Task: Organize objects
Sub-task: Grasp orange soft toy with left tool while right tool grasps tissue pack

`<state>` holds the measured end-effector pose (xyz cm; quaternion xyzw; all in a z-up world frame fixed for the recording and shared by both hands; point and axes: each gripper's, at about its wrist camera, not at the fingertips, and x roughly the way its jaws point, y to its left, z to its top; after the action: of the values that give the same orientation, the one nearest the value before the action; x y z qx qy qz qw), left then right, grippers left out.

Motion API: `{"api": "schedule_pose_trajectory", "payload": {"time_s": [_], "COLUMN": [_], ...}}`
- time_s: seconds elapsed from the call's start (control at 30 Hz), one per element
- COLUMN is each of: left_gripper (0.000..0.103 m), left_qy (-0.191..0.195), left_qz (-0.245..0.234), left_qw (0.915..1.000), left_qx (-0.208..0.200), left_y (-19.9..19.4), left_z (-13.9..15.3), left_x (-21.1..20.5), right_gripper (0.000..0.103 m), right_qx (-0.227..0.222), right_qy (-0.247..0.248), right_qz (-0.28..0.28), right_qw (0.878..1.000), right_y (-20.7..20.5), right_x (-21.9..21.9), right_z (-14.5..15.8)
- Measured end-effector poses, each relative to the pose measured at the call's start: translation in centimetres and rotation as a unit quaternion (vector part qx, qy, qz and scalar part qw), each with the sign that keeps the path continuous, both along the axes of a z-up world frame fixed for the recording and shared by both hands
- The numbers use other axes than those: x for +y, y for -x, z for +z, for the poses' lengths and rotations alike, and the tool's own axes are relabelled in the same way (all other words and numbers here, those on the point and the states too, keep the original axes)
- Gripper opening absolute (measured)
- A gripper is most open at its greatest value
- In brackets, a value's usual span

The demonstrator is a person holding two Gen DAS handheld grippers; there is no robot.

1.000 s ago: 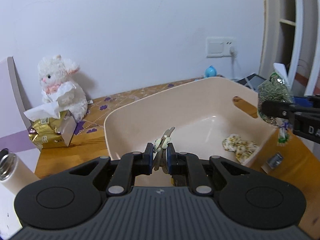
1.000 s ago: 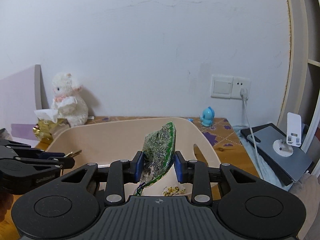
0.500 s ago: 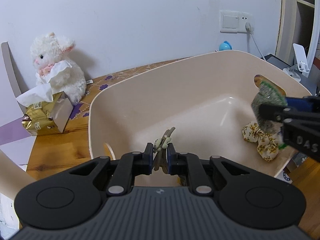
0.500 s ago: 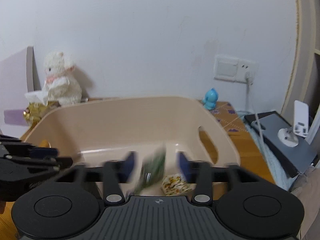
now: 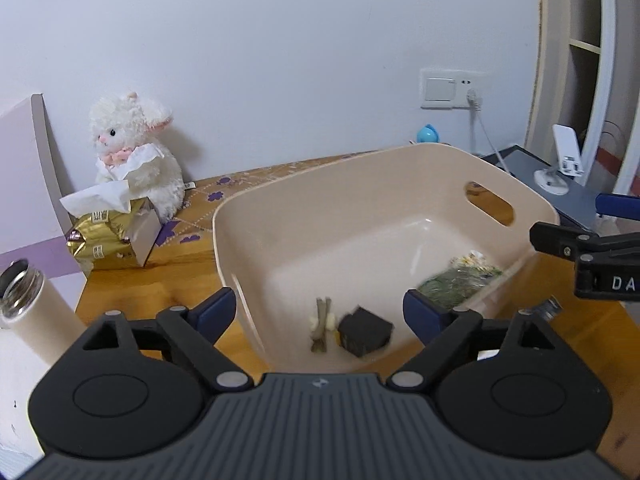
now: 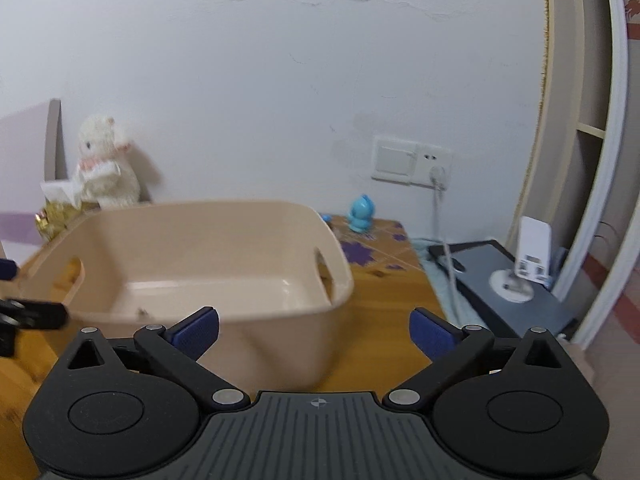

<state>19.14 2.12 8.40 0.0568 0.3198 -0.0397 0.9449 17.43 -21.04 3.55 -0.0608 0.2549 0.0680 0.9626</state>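
While both the left claw [image 5: 320, 312] and right claw [image 6: 314, 330] gape empty, a plush rabbit [image 5: 134, 152] flanks the beige bin [image 5: 248, 248].

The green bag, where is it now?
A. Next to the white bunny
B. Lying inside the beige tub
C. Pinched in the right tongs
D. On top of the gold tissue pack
B: the green bag lies on the floor of the beige tub, and the right tongs are spread wide with nothing between them.
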Motion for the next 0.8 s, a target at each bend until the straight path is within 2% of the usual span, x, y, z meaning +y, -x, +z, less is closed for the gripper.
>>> {"api": "schedule_pose_trajectory", "payload": {"time_s": [0.2,0.47,0.63,0.8], "left_gripper": [0.091,0.091,0.091,0.091], "left_qy": [0.014,0.043,0.029,0.021], "left_qz": [-0.009,-0.003,-0.013,-0.014], "left_qw": [0.9997,0.9969,0.9957,0.9945], "left_qx": [0.018,0.066,0.087,0.101], "left_y": [2.9,4.4,5.3,6.2], "left_z": [-0.9,-4.3,-6.2,-7.1], "left_x": [-0.4,-1.3,-2.0,-1.2], "right_gripper": [0.103,0.103,0.103,0.103], "right_qx": [0.028,0.069,0.091,0.106], "right_qy": [0.041,0.038,0.026,0.018], "right_qz": [-0.012,-0.008,0.012,0.048], "right_qw": [0.999,0.997,0.995,0.993], "right_y": [0.7,2.2,4.0,5.6], "right_x": [-1.8,-2.9,-2.0,0.0], "right_z": [-2.3,-5.4,-6.8,-7.4]}}
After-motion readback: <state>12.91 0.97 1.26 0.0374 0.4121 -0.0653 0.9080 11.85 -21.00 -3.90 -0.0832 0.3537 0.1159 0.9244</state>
